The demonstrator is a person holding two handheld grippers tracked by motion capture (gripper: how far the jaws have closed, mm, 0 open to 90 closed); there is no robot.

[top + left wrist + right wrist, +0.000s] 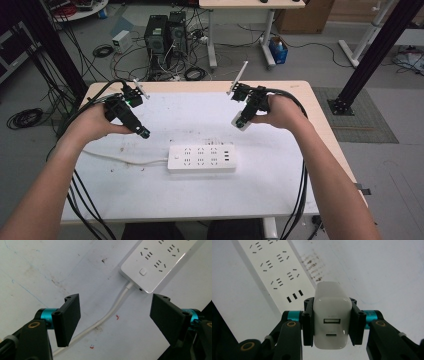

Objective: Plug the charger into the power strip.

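A white power strip lies at the middle of the white table, its cord running off to the left. In the left gripper view the strip's switch end and cord lie ahead of my left gripper, which is open and holds nothing. It hovers left of the strip. My right gripper is shut on a white USB charger block, held above the table to the upper right of the strip. The charger's ports face the camera.
The table top is white with scuff marks and wooden edges. Cables trail from both grippers off the front edge. Beyond the far edge are computer towers, cables on the floor and another table's legs.
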